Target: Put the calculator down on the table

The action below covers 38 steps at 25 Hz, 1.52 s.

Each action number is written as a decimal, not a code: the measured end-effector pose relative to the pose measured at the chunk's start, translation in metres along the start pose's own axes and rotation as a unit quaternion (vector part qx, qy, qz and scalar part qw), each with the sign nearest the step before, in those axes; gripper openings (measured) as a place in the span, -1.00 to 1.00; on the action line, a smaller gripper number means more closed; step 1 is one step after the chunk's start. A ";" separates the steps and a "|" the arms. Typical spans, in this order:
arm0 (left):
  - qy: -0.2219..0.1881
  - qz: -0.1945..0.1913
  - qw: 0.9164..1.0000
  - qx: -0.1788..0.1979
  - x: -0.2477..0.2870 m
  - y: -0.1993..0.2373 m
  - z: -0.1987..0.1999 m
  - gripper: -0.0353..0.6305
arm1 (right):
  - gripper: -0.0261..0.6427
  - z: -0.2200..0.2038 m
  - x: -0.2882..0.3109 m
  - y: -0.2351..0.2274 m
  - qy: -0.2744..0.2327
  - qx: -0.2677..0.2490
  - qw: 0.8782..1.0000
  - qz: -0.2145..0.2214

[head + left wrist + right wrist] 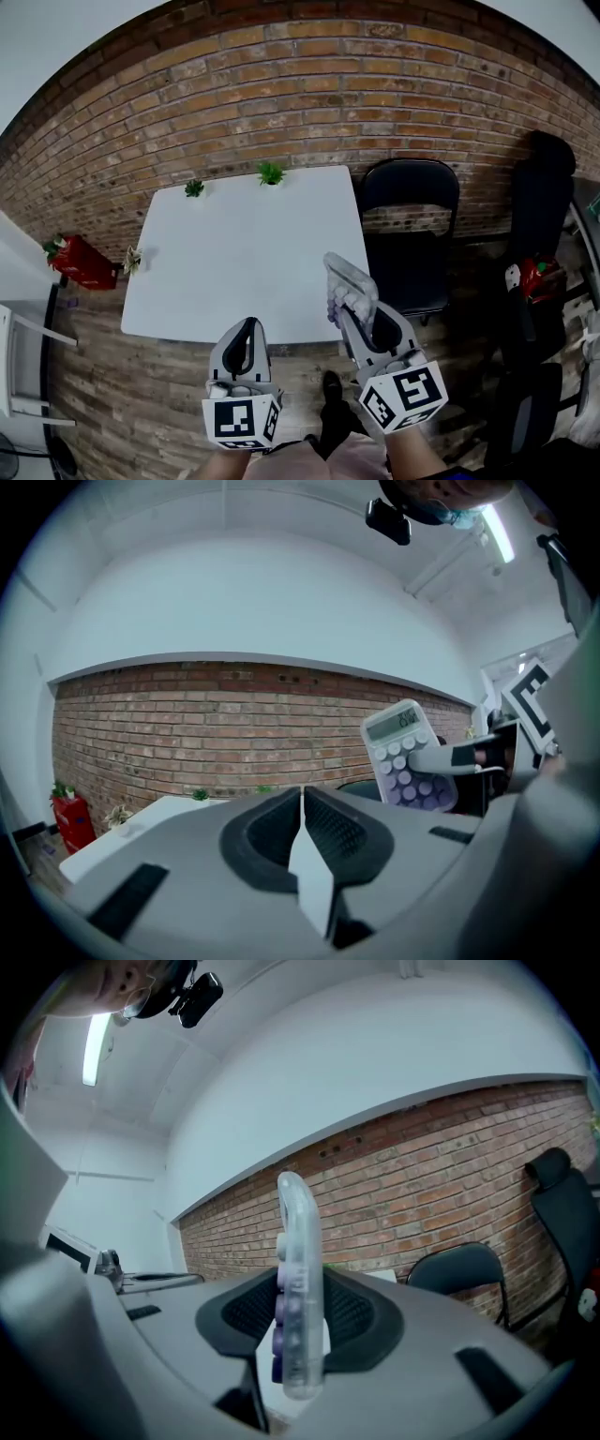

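Observation:
A white calculator point(349, 286) with purple keys stands upright in my right gripper point(349, 314), which is shut on its lower part. It hangs just off the front right corner of the white table point(234, 272). In the right gripper view the calculator point(295, 1279) shows edge-on between the two pads. In the left gripper view the calculator point(408, 757) shows face-on at the right, display at the top. My left gripper point(247, 325) sits before the table's front edge, its jaws shut together on nothing point(302, 794).
Two small green plants point(271, 173) point(194, 188) stand at the table's far edge by the brick wall. A black folding chair point(410, 225) is right of the table. Black bags point(539, 206) are further right. A red object point(82, 262) lies on the floor at left.

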<state>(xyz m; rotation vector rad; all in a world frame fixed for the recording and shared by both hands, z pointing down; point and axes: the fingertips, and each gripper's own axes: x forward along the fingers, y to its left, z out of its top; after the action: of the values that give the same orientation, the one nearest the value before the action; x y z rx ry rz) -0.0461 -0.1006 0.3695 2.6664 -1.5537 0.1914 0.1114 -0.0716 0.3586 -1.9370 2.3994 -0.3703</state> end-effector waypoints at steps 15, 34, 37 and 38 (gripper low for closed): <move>-0.043 0.035 0.998 0.009 0.136 0.027 0.061 -0.83 | -0.53 0.060 0.131 -0.073 -0.012 -0.020 0.999 0.034; 0.023 0.023 0.999 -0.025 0.225 0.096 0.009 -0.83 | -0.53 -0.015 0.243 -0.082 0.103 0.011 0.994 0.020; 0.039 0.019 0.999 -0.029 0.234 0.104 -0.006 -0.83 | -0.52 -0.041 0.255 -0.083 0.131 0.031 0.991 0.016; 0.044 0.018 0.998 -0.030 0.237 0.108 -0.010 -0.83 | -0.52 -0.048 0.259 -0.084 0.139 0.033 0.990 0.015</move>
<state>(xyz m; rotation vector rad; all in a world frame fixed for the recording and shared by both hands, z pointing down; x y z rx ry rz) -0.0247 -0.3576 0.4084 2.5487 -1.5566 0.2559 0.1258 -0.3311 0.4537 -1.9327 2.5361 -0.7552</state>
